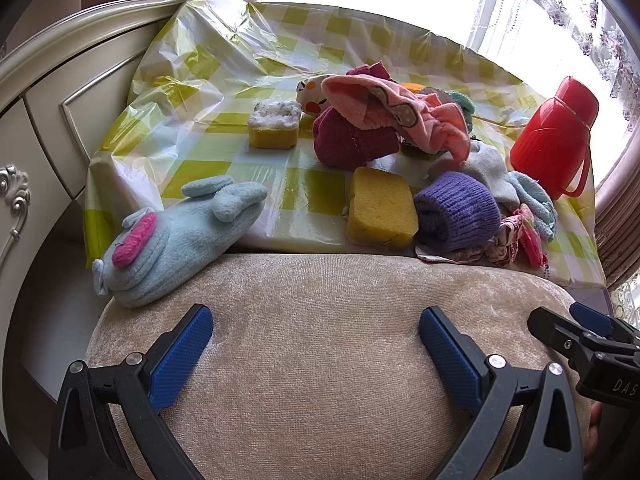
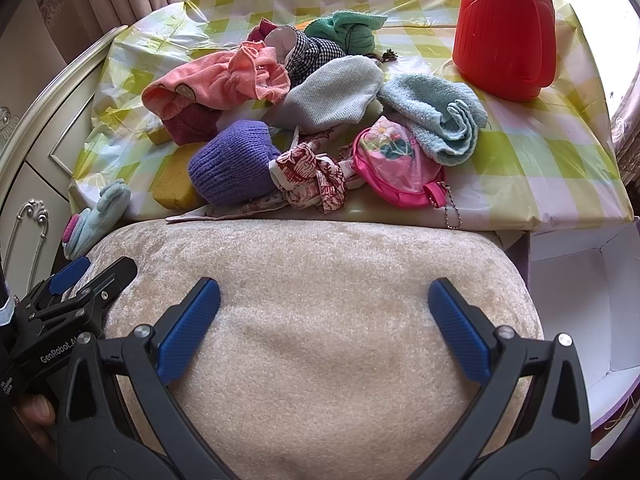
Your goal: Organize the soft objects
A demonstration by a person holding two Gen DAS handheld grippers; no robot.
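Bright window behind, checked tabletop ahead w/ a beige cushion under both my claws. Left claw gapes wide, nothing in it; right claw same, spread and empty. Soft stuff lies beyond the tips: purple knit hat and yellow sponge straight ahead, pink cloth farther back, blue mitten fwd-left of my left claw, half on the cushion. Red jug far right.
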